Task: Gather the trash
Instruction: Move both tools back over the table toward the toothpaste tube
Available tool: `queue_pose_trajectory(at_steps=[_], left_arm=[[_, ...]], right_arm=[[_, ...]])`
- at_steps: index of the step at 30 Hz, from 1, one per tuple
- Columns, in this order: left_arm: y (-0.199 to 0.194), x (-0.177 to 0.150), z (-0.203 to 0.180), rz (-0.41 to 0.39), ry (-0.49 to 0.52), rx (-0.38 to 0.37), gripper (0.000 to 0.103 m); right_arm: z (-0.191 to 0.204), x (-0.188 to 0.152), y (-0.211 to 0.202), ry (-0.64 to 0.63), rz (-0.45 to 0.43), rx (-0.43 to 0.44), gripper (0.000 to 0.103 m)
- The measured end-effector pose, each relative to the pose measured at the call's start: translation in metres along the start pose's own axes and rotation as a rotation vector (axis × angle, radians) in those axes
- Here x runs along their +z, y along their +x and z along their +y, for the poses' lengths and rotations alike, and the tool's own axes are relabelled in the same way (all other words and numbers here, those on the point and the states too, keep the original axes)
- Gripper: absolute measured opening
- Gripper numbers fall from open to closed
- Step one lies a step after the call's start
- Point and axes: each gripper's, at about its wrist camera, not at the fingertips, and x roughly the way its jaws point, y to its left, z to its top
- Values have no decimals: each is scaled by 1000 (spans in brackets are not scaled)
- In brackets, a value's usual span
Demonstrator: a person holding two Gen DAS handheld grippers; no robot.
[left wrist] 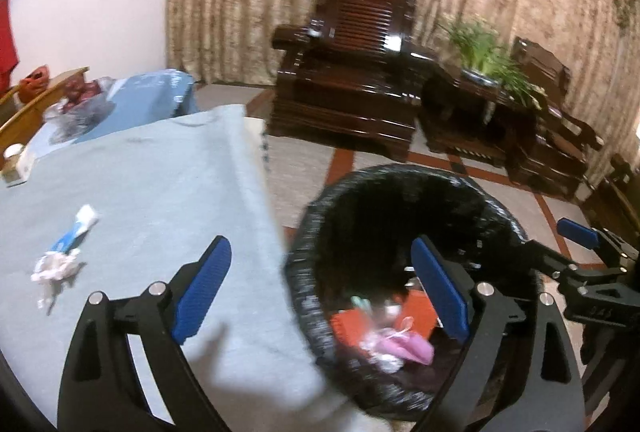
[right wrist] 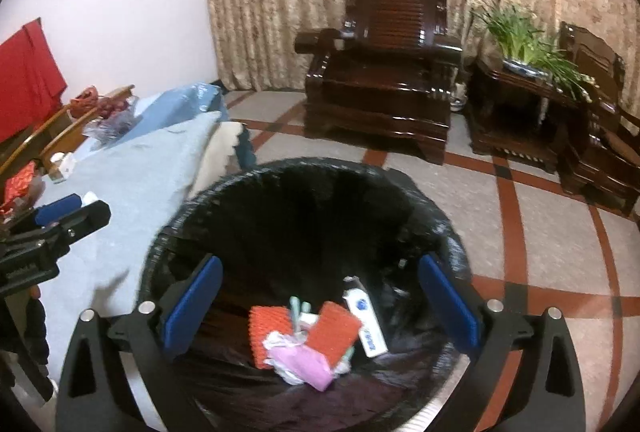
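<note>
A black-lined trash bin (left wrist: 500, 216) (right wrist: 192, 216) stands on the floor beside a table under a light blue cloth (left wrist: 160, 191) (right wrist: 132, 175). Inside lie orange foam nets (right wrist: 334, 330), a pink wrapper (right wrist: 304, 362) and a white tube (right wrist: 366, 320). On the cloth lie a blue-and-white tube (left wrist: 76, 232) and a crumpled tissue (left wrist: 54, 268). My left gripper (left wrist: 328, 284) is open and empty, straddling the table edge and the bin. My right gripper (right wrist: 320, 300) is open and empty above the bin; it also shows in the left wrist view (left wrist: 580, 236).
A small box and cup (left wrist: 16, 163) sit at the table's far left, with bags (left wrist: 80, 99) and blue fabric behind. Dark wooden armchairs (right wrist: 380, 71), a side table with a potted plant (right wrist: 524, 47), curtains and tiled floor lie beyond.
</note>
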Motion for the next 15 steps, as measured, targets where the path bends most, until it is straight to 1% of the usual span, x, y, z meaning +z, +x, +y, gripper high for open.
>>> queue_pose_trajectory(at_steps=[8,15], left_arm=[[-37,-3,57,-37,-52,116,89],[-61,-12,113,-54,-120,235,89]], right_arm=[[52,11,7,-45,-19,108,97],[115,18,21,-126,-22,209,97]])
